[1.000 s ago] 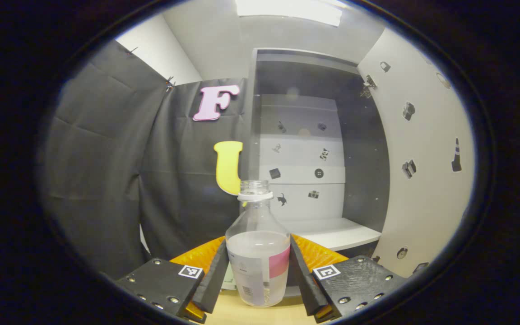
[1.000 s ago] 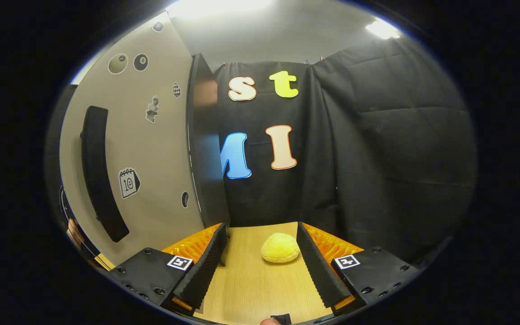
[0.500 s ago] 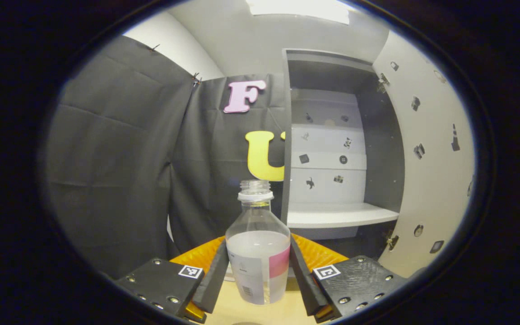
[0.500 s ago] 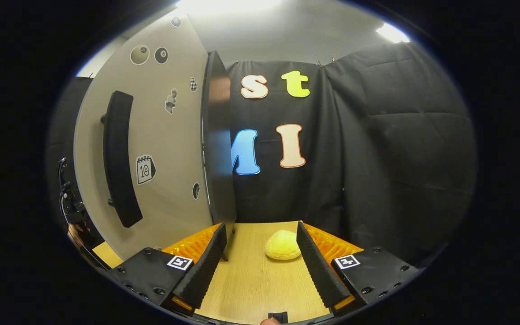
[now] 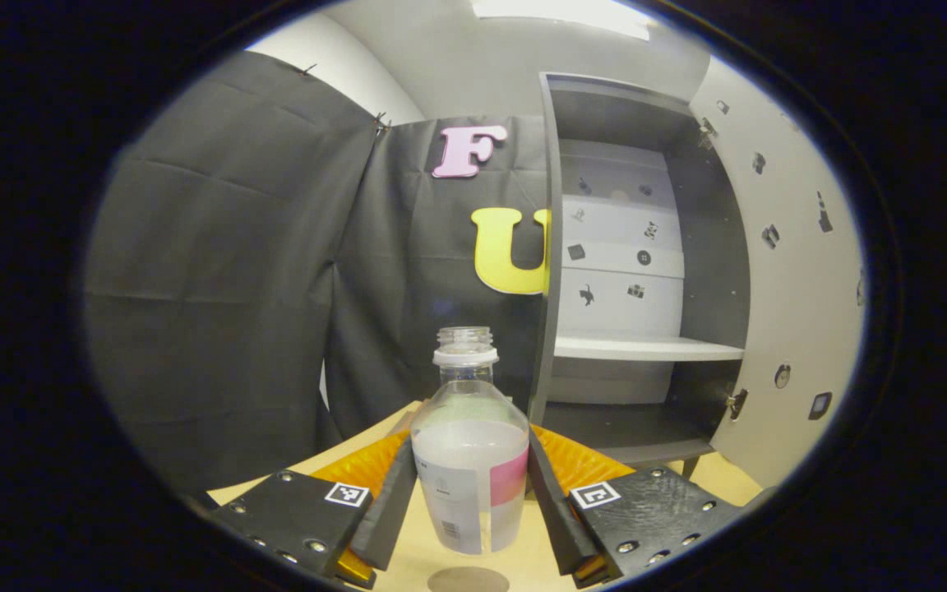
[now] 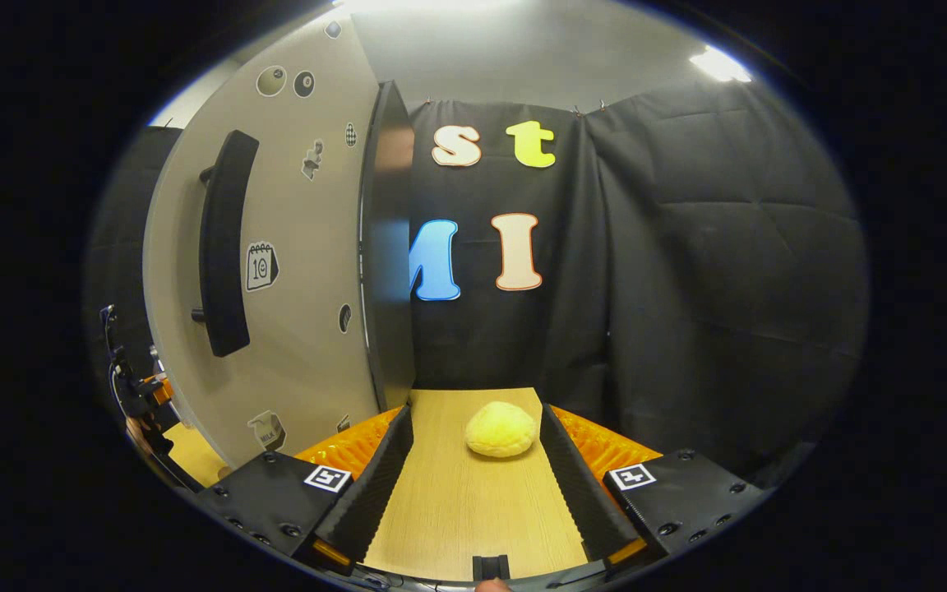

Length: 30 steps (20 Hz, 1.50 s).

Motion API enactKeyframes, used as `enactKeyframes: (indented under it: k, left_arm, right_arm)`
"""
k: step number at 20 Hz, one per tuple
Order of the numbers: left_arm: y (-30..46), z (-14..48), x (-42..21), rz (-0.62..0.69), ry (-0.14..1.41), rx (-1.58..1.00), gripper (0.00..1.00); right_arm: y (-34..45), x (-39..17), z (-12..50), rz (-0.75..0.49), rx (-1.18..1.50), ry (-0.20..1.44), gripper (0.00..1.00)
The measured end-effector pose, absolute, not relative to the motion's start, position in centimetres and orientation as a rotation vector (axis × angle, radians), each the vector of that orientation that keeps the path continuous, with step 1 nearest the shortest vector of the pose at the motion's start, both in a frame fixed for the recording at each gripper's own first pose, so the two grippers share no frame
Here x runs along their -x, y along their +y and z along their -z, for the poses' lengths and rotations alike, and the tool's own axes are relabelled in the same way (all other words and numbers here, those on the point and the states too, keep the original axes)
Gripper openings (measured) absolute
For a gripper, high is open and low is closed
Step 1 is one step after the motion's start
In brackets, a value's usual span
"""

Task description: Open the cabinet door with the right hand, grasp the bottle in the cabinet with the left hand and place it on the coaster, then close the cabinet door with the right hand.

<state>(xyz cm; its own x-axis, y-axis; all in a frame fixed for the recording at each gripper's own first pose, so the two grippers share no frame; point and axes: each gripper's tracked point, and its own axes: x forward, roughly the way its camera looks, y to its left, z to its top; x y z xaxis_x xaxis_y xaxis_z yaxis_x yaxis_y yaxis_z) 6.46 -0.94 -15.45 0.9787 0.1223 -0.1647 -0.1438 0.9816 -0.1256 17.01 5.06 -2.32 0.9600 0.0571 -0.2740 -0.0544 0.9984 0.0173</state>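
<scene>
With the cabinet door (image 6: 276, 271) open, the left tongs (image 5: 470, 501) pinched the bottle (image 5: 470, 460) above the coaster (image 5: 468, 579), the right tongs (image 6: 478, 485) spread empty; placing and closing remained.

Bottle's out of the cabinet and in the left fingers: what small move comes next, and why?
Probably lower it toward you onto the coaster. The left gripper holds the bottle upright, clear of the open cabinet, and the round coaster shows on the table just below and slightly nearer than the bottle's base. The right gripper hangs open beside the door.
</scene>
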Motion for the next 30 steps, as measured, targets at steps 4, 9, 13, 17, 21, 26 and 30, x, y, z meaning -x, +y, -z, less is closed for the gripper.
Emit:
enactKeyframes:
  k: [4,9,13,17,21,26,30]
  left_arm:
    - [-1.7,20.2,-6.0,-0.137,0.208,0.152,0.71]
    - [-2.4,24.9,-4.6,-0.146,0.271,0.126,0.71]
    - [-2.7,27.0,-4.0,-0.152,0.291,0.113,0.71]
    - [-2.9,28.7,-3.7,-0.152,0.291,0.102,0.74]
    - [-3.1,30.6,-3.4,-0.167,0.29,0.134,0.74]
    - [-4.0,31.5,-2.6,-0.166,0.282,0.082,0.72]
    - [-4.5,31.7,-2.1,-0.156,0.302,0.079,0.72]
  right_arm:
    - [3.6,-16.1,3.3,-0.015,0.008,0.305,0.98]
    - [3.3,-15.9,4.3,-0.012,0.011,0.338,0.98]
    - [3.3,-15.7,4.8,-0.021,0.019,0.356,0.98]
    - [3.5,-15.5,4.7,-0.029,0.025,0.356,0.98]
    - [3.2,-15.6,4.2,-0.028,0.043,0.358,0.99]
    - [3.5,-15.7,4.8,-0.035,0.041,0.372,0.99]
    - [4.5,-16.0,4.5,-0.058,0.047,0.365,0.99]
